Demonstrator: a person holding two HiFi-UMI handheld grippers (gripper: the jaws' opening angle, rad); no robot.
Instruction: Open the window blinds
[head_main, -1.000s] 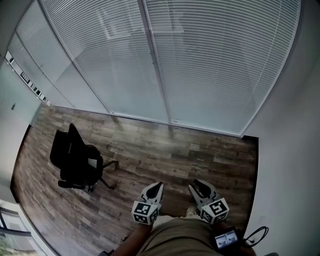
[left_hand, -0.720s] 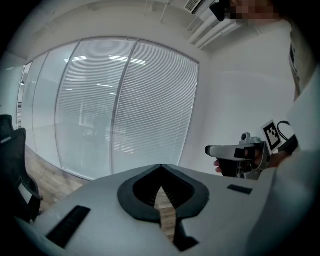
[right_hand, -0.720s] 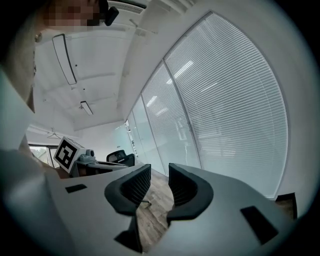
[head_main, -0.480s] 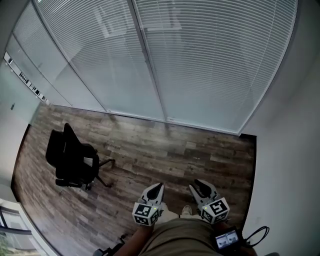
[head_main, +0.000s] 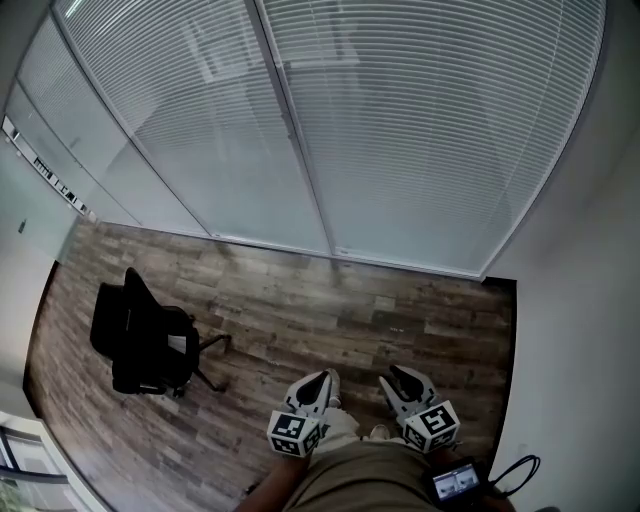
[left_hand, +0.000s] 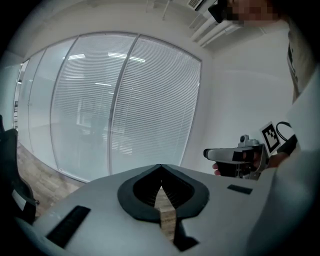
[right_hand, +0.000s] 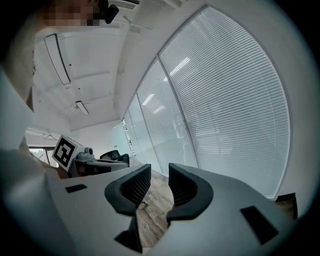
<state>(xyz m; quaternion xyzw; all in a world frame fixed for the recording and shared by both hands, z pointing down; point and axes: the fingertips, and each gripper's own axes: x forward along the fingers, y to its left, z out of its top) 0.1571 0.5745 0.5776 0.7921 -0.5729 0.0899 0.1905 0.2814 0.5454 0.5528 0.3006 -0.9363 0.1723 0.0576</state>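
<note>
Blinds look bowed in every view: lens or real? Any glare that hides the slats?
Head view: the blinds bow along with the floor and wall, so likely lens distortion; slats sharp, light even. Left gripper view: same bowing, a few bright streaks on them, slats readable. Right gripper view: strongest bowing, faint streaks, black corners.

The grey left gripper (left_hand: 160, 169) has its black ribbed pads (left_hand: 142, 191) closed tip to tip, with nothing between them. Beyond hang white horizontal-slat window blinds (left_hand: 150, 100), lowered across the curved glazing. At right a hand (left_hand: 220, 170) holds the grey right gripper (left_hand: 212, 154) with its marker cube. A black office chair (left_hand: 9, 165) shows at the left edge.
</note>
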